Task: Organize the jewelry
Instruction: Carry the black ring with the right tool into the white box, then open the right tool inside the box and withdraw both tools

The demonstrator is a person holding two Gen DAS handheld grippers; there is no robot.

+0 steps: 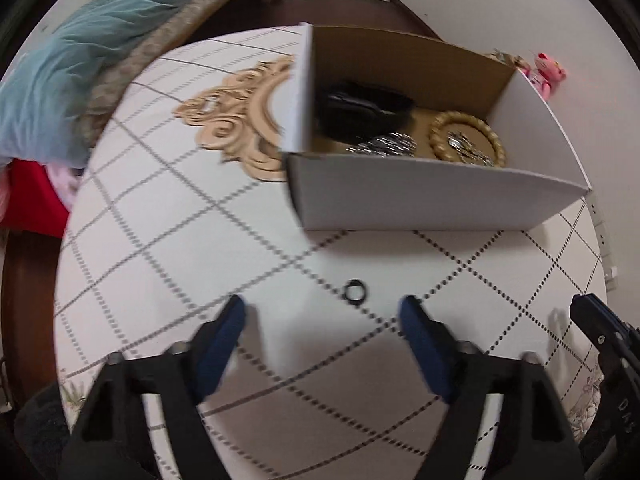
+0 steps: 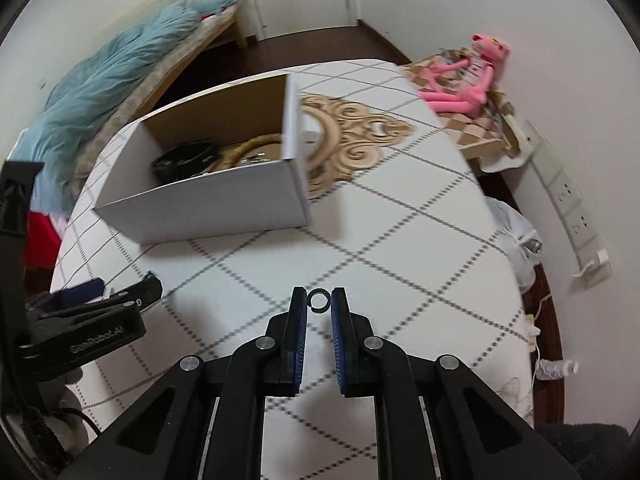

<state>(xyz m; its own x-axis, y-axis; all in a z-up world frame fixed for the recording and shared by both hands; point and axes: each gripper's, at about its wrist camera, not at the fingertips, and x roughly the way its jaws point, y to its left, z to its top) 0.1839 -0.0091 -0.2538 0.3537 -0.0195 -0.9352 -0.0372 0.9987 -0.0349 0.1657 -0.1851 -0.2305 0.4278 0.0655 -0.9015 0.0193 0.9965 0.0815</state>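
My right claw (image 2: 319, 300) angles steeply down at the desk (image 2: 400, 240), its blue pads pinching a small black ring (image 2: 319, 299) with a gap in its top, at the fingertips. My left claw (image 1: 322, 316) also tilts down, jaws spread, nothing between them; the ring (image 1: 355, 291) lies just ahead. Behind stands an open white box (image 1: 420, 196) holding jewelry (image 1: 386, 146)

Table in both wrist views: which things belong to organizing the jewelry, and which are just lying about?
Job in hand: black ring; second black ring; white box; inside it, black dish, gold dish, silver jewelry.
Lying about: pink plush toy; blue blanket.
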